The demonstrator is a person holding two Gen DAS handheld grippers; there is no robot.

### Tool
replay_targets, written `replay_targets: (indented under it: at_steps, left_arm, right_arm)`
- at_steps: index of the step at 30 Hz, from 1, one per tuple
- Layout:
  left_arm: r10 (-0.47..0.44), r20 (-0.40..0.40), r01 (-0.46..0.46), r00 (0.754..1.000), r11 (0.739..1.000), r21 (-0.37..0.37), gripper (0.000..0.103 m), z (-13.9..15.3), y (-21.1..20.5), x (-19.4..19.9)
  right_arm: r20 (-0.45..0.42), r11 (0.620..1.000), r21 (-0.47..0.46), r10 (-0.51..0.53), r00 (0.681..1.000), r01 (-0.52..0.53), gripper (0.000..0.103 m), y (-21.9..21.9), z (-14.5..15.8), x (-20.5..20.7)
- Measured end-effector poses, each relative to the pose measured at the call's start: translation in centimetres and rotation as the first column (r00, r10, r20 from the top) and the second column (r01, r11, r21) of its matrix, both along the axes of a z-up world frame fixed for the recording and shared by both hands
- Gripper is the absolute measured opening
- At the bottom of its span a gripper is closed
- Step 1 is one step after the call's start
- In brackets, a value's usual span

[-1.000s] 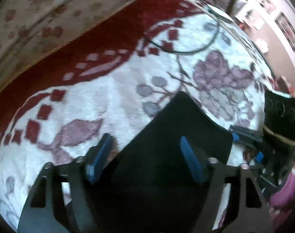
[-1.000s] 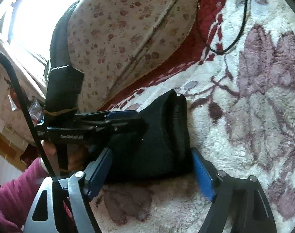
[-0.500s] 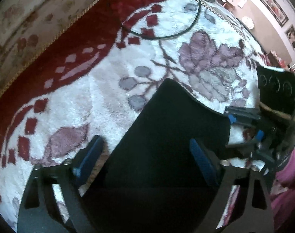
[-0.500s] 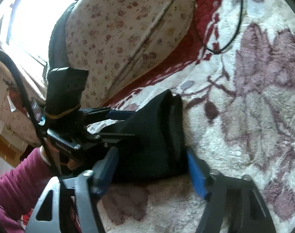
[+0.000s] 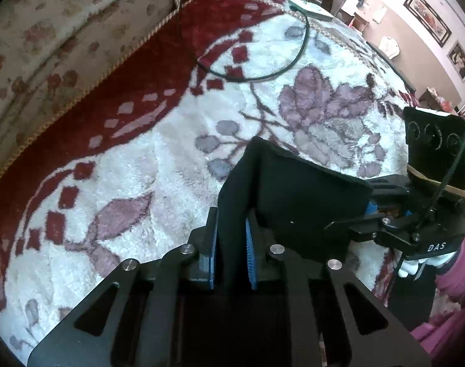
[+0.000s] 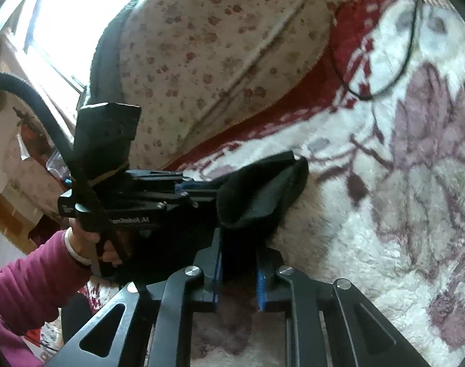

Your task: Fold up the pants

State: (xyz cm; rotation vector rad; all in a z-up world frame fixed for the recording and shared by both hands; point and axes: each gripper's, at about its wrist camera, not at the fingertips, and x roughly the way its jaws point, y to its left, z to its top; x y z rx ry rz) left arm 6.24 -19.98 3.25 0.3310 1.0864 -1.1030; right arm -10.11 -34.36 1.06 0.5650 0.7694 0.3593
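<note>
My left gripper (image 5: 231, 255) and right gripper (image 6: 238, 270) had just closed their jaws onto the pants (image 5: 293, 195) above the blanket (image 5: 159, 165), ready for folding.

Right tongs (image 6: 238, 270) just closed on black pants (image 6: 263, 192) edge; left tongs (image 6: 199, 188) clamp them up-left, over floral blanket (image 6: 400, 183).

Each camera looks down along its own tool, close over the blanket (image 5: 159, 159); both views share the black pants (image 5: 296, 189).
</note>
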Motion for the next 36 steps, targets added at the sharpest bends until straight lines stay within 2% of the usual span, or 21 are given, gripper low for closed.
replay_targets:
  at_steps: [4,8,13,15,19,23,27,29,30,32,33,34,35,36]
  left_arm:
    - [0.021,0.021,-0.020,1.000,0.999,-0.050,0.013,2.2,1.0,-0.3]
    - [0.057,0.058,-0.050,0.997,0.993,-0.108,0.013,5.6,3.4,-0.9]
    - [0.130,0.088,-0.115,0.988,0.980,-0.165,0.012,9.6,8.1,-2.0]
    - [0.176,0.095,-0.156,0.980,0.970,-0.185,0.012,10.9,11.1,-2.6]
    - [0.275,0.088,-0.253,0.957,0.946,-0.204,0.012,11.5,16.3,-3.2]
    - [0.422,0.032,-0.407,0.906,0.889,-0.211,0.009,9.6,22.8,-3.5]
    - [0.599,-0.030,-0.593,0.800,0.783,-0.186,0.009,6.0,30.1,-4.0]
    - [0.682,-0.057,-0.680,0.729,0.714,-0.166,0.009,4.4,33.6,-4.5]
    - [0.705,-0.077,-0.706,0.705,0.688,-0.168,0.009,3.9,35.0,-4.9]
    - [0.737,-0.094,-0.739,0.670,0.650,-0.176,0.009,3.5,36.7,-5.7]
    - [0.748,-0.095,-0.750,0.657,0.637,-0.178,0.010,3.5,37.4,-6.1]
    - [0.759,-0.094,-0.760,0.645,0.624,-0.180,0.010,3.6,37.9,-6.6]
    - [0.765,-0.094,-0.766,0.637,0.615,-0.185,0.010,3.5,38.1,-6.9]
    - [0.770,-0.095,-0.770,0.631,0.608,-0.191,0.010,3.6,38.2,-7.2]
  right_arm:
    - [0.055,1.000,0.011,-0.002,0.998,0.002,0.016,0.7,1.8,-0.5]
    - [0.135,1.000,0.007,0.025,0.991,-0.026,0.016,2.4,5.2,-1.0]
    - [0.235,0.988,-0.031,0.157,0.959,-0.154,0.016,7.2,10.0,-0.8]
    - [0.258,0.975,-0.043,0.220,0.941,-0.217,0.016,9.7,11.1,-0.6]
    - [0.270,0.943,-0.069,0.331,0.904,-0.324,0.016,14.9,11.9,0.3]
    - [0.230,0.900,-0.087,0.436,0.870,-0.428,0.016,20.5,10.4,1.9]
    - [0.129,0.852,-0.127,0.522,0.843,-0.508,0.016,26.2,6.5,3.7]
    - [0.064,0.831,-0.129,0.551,0.832,-0.541,0.016,28.8,3.9,5.0]
    - [0.028,0.826,-0.139,0.555,0.832,-0.546,0.017,29.9,2.5,5.6]
    - [-0.015,0.820,-0.147,0.557,0.830,-0.553,0.020,31.2,0.7,6.2]
    - [0.007,0.829,-0.144,0.547,0.837,-0.540,0.023,31.4,0.7,6.2]
    - [0.021,0.834,-0.129,0.543,0.839,-0.537,0.031,31.3,1.0,6.2]
    - [0.016,0.832,-0.094,0.550,0.835,-0.546,0.037,31.2,1.1,6.3]
    - [0.000,0.831,-0.050,0.555,0.832,-0.554,0.039,30.8,1.3,6.3]
